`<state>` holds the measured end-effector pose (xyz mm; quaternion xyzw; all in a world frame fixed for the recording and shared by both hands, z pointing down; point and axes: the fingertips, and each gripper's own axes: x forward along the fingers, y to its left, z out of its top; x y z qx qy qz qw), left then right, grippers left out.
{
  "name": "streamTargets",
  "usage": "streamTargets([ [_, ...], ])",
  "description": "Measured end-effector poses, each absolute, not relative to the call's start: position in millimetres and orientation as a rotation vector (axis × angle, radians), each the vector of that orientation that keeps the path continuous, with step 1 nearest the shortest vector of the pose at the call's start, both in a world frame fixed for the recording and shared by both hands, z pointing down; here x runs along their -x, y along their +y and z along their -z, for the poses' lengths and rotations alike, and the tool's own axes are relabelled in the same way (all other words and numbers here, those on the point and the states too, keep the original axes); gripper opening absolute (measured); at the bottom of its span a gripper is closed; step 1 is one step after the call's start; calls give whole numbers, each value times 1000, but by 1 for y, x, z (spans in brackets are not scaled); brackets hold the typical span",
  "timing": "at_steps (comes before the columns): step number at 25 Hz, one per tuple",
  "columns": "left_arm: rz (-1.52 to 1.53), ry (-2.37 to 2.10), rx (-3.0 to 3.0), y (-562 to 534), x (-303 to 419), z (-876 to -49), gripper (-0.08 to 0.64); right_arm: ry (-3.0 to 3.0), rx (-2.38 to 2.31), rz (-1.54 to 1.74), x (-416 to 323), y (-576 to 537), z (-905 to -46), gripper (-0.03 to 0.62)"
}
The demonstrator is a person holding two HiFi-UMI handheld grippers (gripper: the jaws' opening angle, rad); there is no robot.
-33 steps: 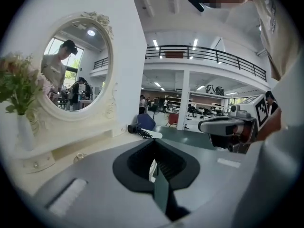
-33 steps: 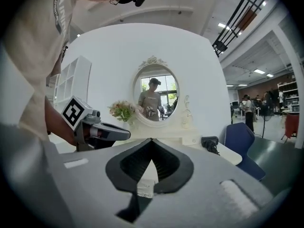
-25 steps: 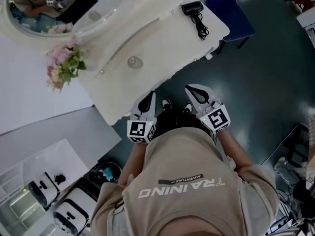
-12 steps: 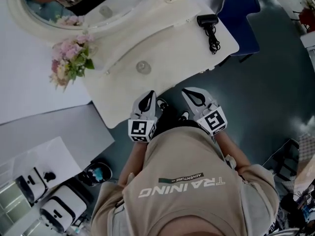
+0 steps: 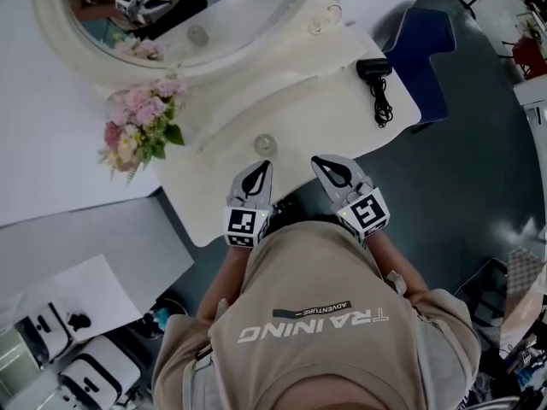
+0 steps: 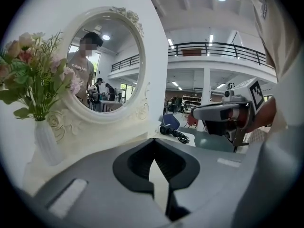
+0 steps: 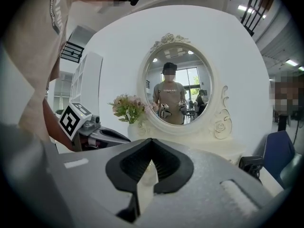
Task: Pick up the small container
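Note:
The small container (image 5: 265, 144), a clear round lidded jar, stands on the white dressing table (image 5: 333, 118) near its front edge. My left gripper (image 5: 256, 171) is shut and empty, with its tip just short of the jar on the near side. My right gripper (image 5: 332, 166) is also shut and empty, a little to the jar's right. In the left gripper view the left gripper (image 6: 153, 141) has its jaws closed, and the right gripper (image 6: 223, 113) shows alongside. In the right gripper view the right gripper (image 7: 151, 141) is closed too. In both gripper views the gripper bodies hide the jar.
An oval mirror (image 5: 188, 24) stands at the table's back, with a vase of pink flowers (image 5: 141, 122) to the left. A black hair dryer (image 5: 376, 71) with its cord lies at the right end. A blue chair (image 5: 427, 49) stands beyond that end.
The person has stepped closer to the table. Both grippers, which were over the floor short of the table, now reach over its front edge near the jar. Both stay shut.

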<state>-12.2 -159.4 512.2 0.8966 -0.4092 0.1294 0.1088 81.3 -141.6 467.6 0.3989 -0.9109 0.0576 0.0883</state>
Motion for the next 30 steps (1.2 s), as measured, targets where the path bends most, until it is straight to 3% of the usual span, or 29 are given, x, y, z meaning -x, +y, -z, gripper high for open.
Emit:
streamTargets([
  [17,-342,-1336,-2527,-204,65,-527,18,-2743,-981,-144,-31,-209,-468,3],
  [30,-399,-1537,-2344,-208,59,-520,18,-2884,-553,-147,-26,-232,-472,3],
])
